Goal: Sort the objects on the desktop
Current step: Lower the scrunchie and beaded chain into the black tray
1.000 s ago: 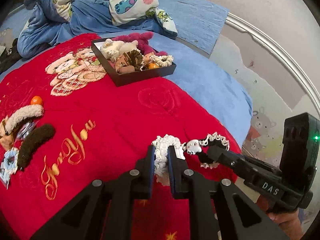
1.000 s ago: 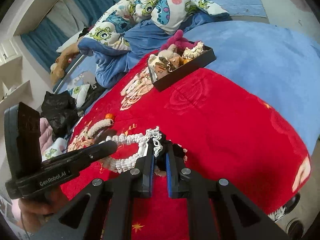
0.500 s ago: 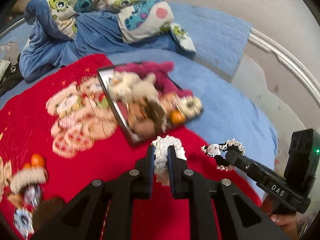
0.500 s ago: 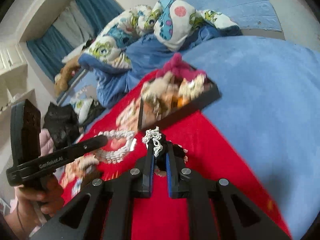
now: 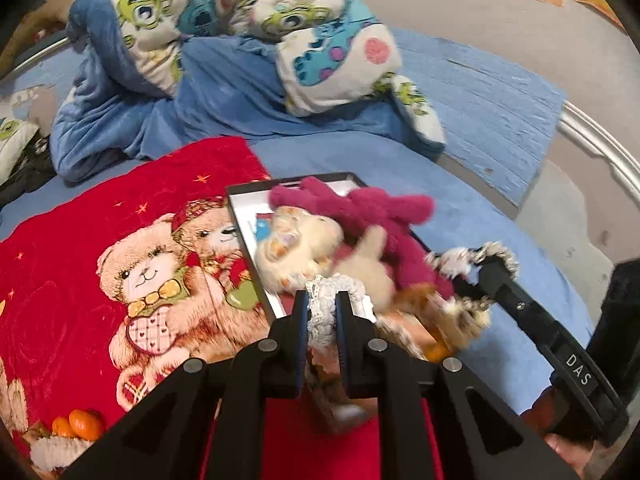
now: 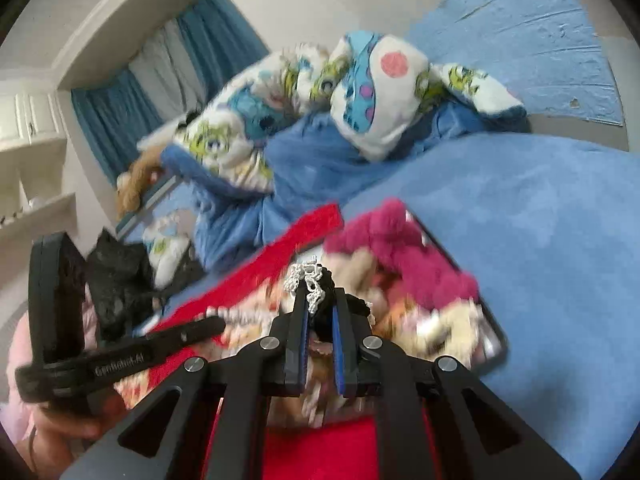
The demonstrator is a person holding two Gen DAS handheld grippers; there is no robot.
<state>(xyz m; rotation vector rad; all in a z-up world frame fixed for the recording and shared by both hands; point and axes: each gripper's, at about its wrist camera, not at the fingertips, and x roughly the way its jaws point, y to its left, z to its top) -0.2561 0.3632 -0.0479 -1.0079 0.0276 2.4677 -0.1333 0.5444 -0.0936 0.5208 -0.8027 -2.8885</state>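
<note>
Carrying a lace band apiece, both tongs have swung across the red blanket (image 5: 72, 248) and now hang over the tray (image 5: 248, 248) of soft things. A second ago the tray sat far up the bed; now it fills the middle of both wrist views, blurred by the sweep.

The left tongs (image 5: 321, 312) are clamped on a white lace band (image 5: 320, 300), which pokes up between the pads just above the tray's near edge. The right tongs (image 6: 319, 308) are clamped on a black band with white lace trim (image 6: 308, 280); in the left view that same band (image 5: 472, 258) dangles off their tip over the tray's right side, beside the magenta plush (image 5: 360, 208) and the cream plush (image 5: 296, 248).

The orange pieces (image 5: 78, 424) that lay near the bands are left behind at the blanket's lower corner, so more remains to sort.

As I judge it, the carry is nearly over and the drop comes next: both bands look placed to fall inside the tray once the pads part. The tray is heaped, so a limp band could slide off the pile onto the blue sheet (image 5: 500, 248).
</note>
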